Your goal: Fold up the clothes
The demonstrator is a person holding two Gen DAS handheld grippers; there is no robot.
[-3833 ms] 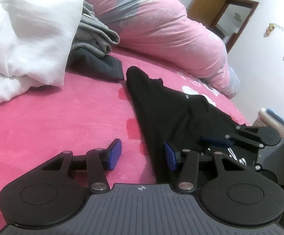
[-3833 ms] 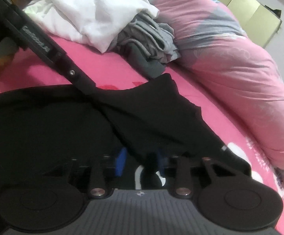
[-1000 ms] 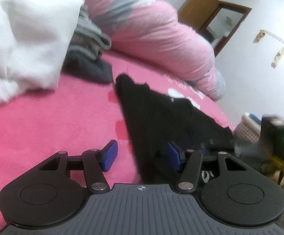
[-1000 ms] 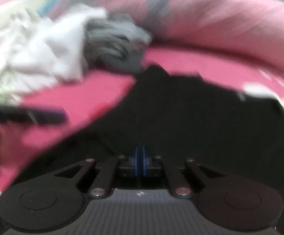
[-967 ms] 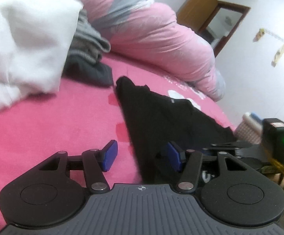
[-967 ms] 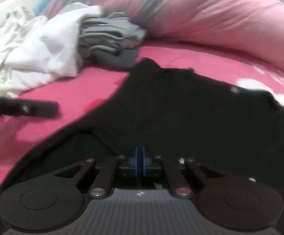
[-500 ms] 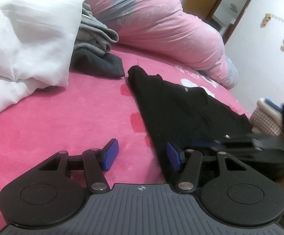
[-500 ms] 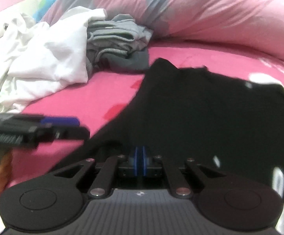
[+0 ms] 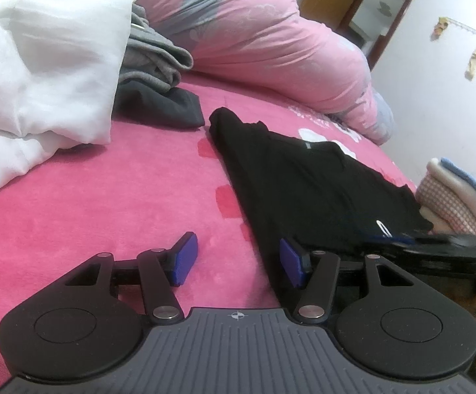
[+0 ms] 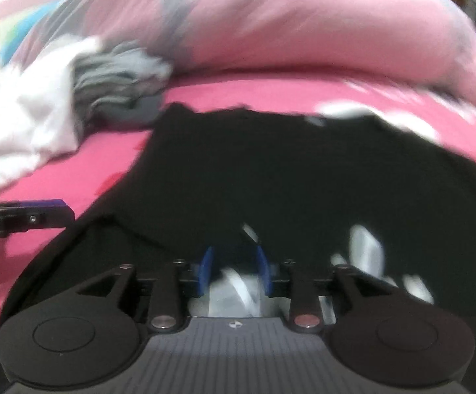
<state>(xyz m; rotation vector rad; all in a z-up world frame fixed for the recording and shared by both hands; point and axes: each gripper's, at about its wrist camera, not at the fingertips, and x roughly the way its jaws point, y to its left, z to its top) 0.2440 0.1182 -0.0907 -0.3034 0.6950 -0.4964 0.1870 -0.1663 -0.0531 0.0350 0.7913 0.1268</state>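
Note:
A black T-shirt (image 9: 306, 180) lies folded lengthwise on the pink bed, with a white print near its lower end. My left gripper (image 9: 236, 257) hovers open over the shirt's left edge; its right pad rests over the black cloth, its left pad over bare blanket. In the blurred right wrist view the black T-shirt (image 10: 287, 170) fills the middle. My right gripper (image 10: 234, 271) stands partly open above the white print, nothing pinched between its blue pads. The right gripper's body shows as a dark blur (image 9: 441, 249) at the shirt's lower right.
A white garment heap (image 9: 40, 65) and grey folded clothes (image 9: 159, 75) lie at the back left. A pink and grey duvet (image 9: 270, 39) bulks behind. Checked folded cloth (image 9: 451, 193) sits off the bed's right edge. The pink blanket (image 9: 106, 197) is bare at left.
My right gripper was shut on the shirt's lower part half a second ago; its pads now stand apart and the view is blurred by motion. The left gripper stays open, barely moved.

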